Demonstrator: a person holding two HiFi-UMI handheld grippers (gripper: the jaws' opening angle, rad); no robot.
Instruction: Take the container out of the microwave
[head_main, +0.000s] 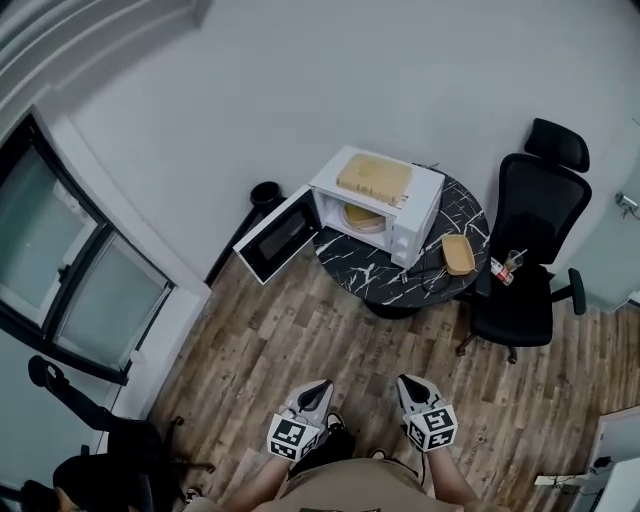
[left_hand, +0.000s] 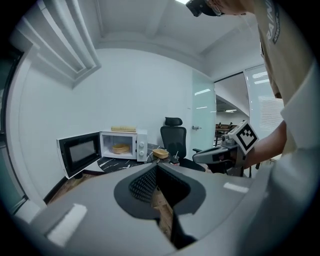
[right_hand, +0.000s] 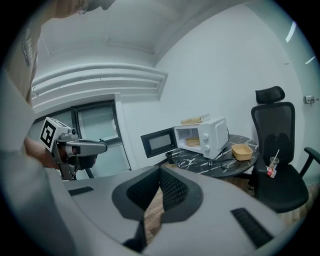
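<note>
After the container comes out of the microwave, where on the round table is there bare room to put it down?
Bare marble lies on the table in front of the microwave, between its open door and the front edge. The right side is crowded: a tan tray and a cable lie there.

Soft, even indoor light fills all three views, with no harsh shadows. In the head view the white wall is bright and flat, while the window at the left looks dim and bluish. Both gripper views are fisheye circles with black corners and lines that bow toward the rim. A ceiling light glares at the top of the left gripper view. Near the lens, the left gripper and right gripper look soft, and the far room looks sharper.
</note>
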